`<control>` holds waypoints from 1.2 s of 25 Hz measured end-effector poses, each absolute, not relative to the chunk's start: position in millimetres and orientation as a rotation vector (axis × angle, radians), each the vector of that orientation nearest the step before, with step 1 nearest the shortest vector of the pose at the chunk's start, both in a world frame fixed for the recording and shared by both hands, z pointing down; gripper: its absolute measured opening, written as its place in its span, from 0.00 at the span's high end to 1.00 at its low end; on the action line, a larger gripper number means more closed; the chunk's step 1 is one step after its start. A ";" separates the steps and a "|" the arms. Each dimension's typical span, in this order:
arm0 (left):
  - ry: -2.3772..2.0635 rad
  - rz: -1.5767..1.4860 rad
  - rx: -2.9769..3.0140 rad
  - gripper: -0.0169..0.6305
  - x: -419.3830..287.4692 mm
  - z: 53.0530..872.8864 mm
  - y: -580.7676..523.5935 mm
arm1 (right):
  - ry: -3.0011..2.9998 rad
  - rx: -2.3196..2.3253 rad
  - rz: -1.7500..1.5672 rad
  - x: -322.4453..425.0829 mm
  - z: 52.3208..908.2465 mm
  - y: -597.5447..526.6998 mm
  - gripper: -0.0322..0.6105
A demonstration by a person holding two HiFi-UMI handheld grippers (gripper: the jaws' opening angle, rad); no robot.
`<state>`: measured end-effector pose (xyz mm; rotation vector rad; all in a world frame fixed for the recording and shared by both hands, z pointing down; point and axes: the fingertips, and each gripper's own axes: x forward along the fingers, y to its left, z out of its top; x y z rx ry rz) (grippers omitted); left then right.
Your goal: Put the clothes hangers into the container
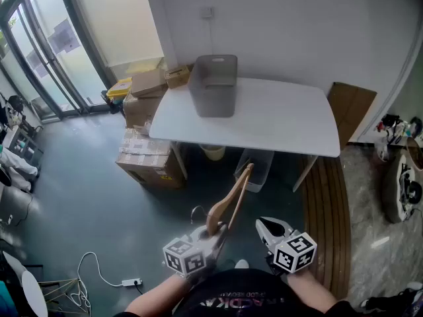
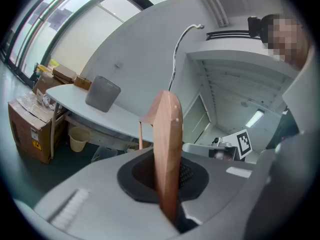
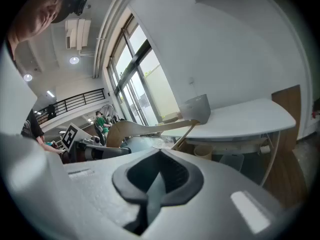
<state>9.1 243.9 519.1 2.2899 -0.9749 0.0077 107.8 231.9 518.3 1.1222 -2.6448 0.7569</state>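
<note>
Wooden clothes hanger (image 1: 231,200): one, clamped by one arm end in the left tool (image 1: 217,233). It rises tilted up and forward from the jaws, with its metal hook to the left. It is held in the air in front of the person, well short of the table (image 1: 284,121).

Left tool: jaws closed tight on the hanger, the wood standing on edge between the dark pads (image 2: 187,176).

Right tool (image 1: 271,228): just beside the left one, jaws together with nothing between them, as the right gripper view shows. It does not touch the hanger.

Grey container (image 1: 213,84): upright and open-topped, standing on the far left part of the white table, near the wall.

Under the table: a pale waste bin (image 1: 211,152) and a clear plastic box (image 1: 254,169).

Left of the table: stacked cardboard boxes (image 1: 149,157) on the floor.

Near floor, left: a white power strip (image 1: 131,282) with its cable.
</note>
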 end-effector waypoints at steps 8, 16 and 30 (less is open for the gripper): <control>-0.998 -0.002 2.298 0.97 4.9 521.0 246.1 | -2.661 1.136 0.765 107.5 517.1 233.5 0.95; -1.021 -0.014 2.296 0.97 -3.4 517.4 252.6 | -2.671 1.121 0.763 99.7 514.6 238.7 0.95; -1.072 -0.028 2.277 0.97 -7.4 515.4 264.9 | -2.693 1.072 0.759 97.5 512.2 244.5 0.95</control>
